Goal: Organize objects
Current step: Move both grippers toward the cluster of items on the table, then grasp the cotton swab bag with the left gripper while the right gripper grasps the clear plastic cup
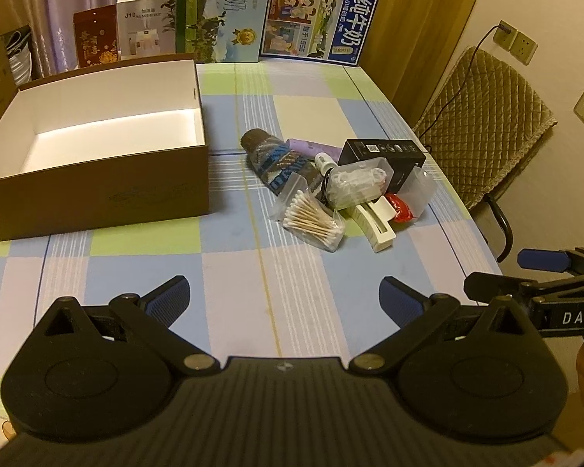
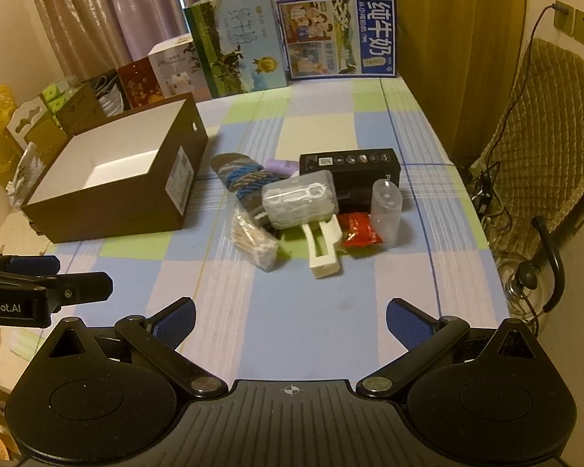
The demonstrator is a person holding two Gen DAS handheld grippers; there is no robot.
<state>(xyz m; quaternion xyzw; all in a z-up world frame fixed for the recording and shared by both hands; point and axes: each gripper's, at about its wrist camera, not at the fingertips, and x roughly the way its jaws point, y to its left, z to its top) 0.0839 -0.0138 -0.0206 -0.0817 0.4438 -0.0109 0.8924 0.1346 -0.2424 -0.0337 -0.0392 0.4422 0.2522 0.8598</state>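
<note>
An empty brown box with a white inside stands at the table's left. Right of it lies a heap: a patterned sock, a bag of cotton swabs, a clear case, a black carton, a white clip, a red packet and a clear bottle. My left gripper and right gripper hover open near the front edge, both empty.
Milk cartons and gift boxes line the back of the checked tablecloth. A padded chair with cables stands off the right edge. More boxes sit left of the brown box.
</note>
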